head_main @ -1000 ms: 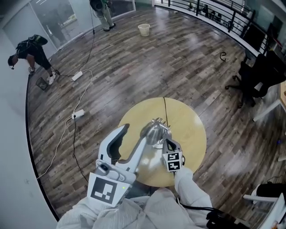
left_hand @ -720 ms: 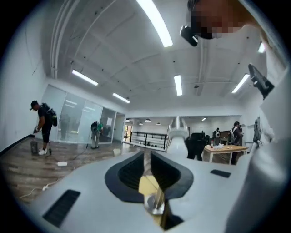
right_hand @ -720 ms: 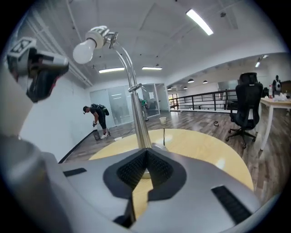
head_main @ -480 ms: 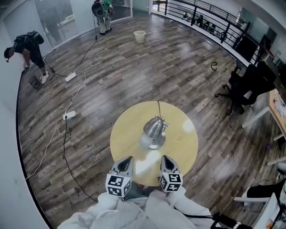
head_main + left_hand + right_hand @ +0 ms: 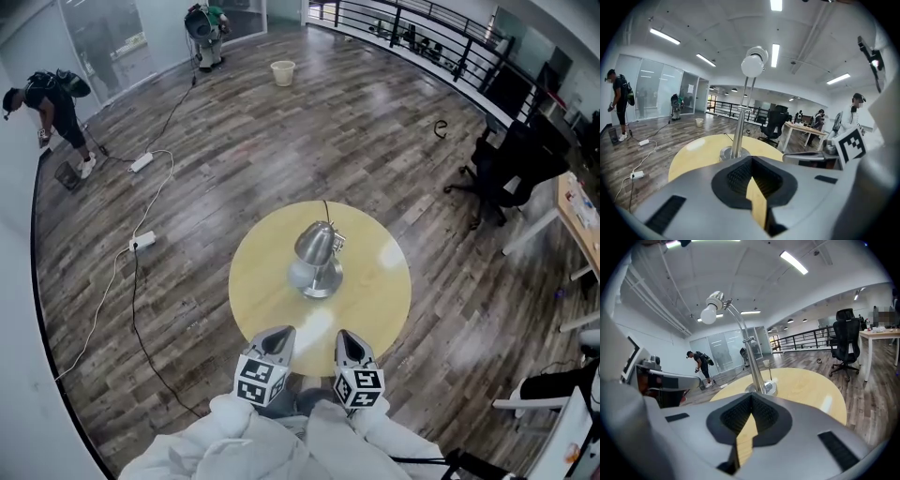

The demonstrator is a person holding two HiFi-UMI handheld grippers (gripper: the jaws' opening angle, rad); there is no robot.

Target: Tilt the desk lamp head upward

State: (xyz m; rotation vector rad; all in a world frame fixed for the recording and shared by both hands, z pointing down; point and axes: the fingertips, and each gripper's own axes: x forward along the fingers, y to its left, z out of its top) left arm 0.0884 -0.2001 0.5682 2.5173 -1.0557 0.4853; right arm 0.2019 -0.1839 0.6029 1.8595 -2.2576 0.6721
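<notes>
Far left, a person (image 5: 52, 98) bends over on the wood floor; a power strip (image 5: 141, 241) and its cable lie nearer in.

Left gripper (image 5: 281, 333): held low at the near rim of the round yellow bench (image 5: 380, 281), marker cube up, aimed at the desk lamp (image 5: 317, 255) and tipped slightly down. Its fingers (image 5: 736, 176) are pressed together, with nothing between them.

The lamp stands at mid-bench, apart from both grippers, its lamp head (image 5: 754, 62) high on the stem with the bulb showing.

Right gripper (image 5: 349, 336): just beside the left, same heading, white sleeves (image 5: 375, 441) behind. Fingers (image 5: 766, 416) closed, empty.

Far right, an office chair (image 5: 511, 159).
</notes>
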